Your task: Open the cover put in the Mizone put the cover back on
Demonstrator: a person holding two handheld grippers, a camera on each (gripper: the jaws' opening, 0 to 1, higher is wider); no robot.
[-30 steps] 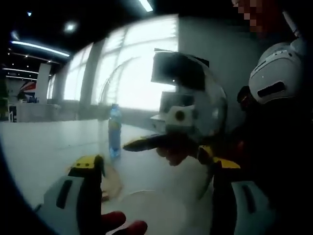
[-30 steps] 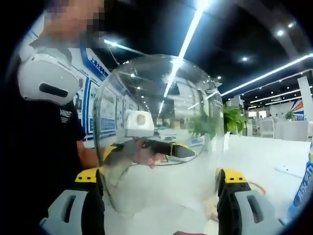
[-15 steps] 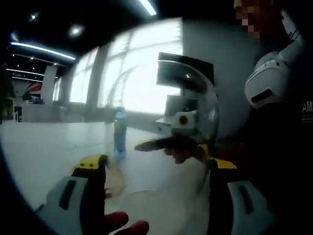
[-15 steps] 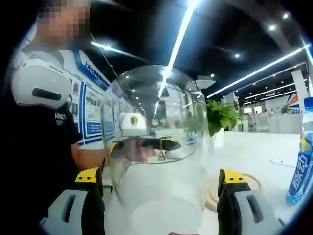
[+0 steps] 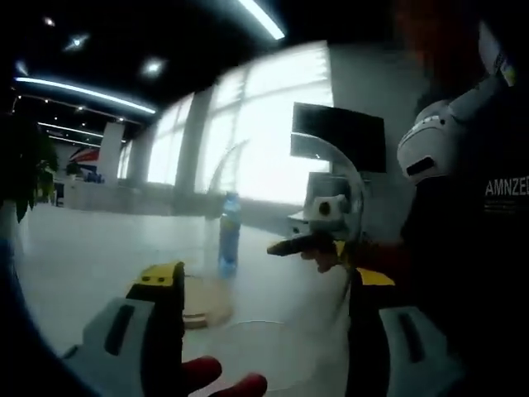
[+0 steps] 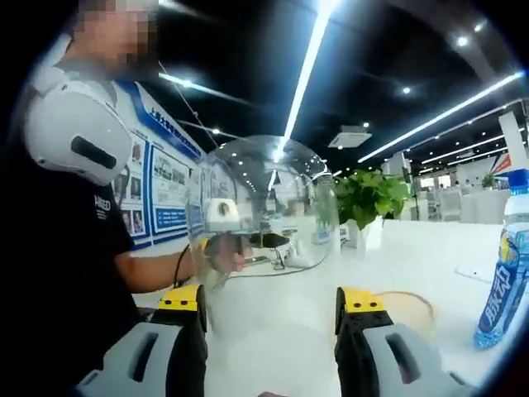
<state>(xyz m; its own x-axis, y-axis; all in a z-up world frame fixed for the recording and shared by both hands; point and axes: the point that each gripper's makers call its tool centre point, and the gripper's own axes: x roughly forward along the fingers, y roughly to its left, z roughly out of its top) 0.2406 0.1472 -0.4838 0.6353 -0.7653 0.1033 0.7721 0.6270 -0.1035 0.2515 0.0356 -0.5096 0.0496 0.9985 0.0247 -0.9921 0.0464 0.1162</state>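
A clear glass dome cover (image 6: 264, 207) shows between yellow-tipped grey right gripper (image 6: 271, 318) jaws, beside a blue plastic Mizone bottle (image 6: 506, 265) and pale round wooden base (image 6: 405, 304).

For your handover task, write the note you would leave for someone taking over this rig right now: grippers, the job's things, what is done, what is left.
Left gripper: jaws apart, the clear dome-shaped cover in front of them; grip cannot be confirmed.
Right gripper: the same, facing the cover from the other side.
The cover is up in the air between the two grippers, off the round wooden base.
The blue Mizone bottle stands upright on the white table, beside the base, not on it.
Done: cover opened.
Left: set the bottle on the base, then lower the cover over it.
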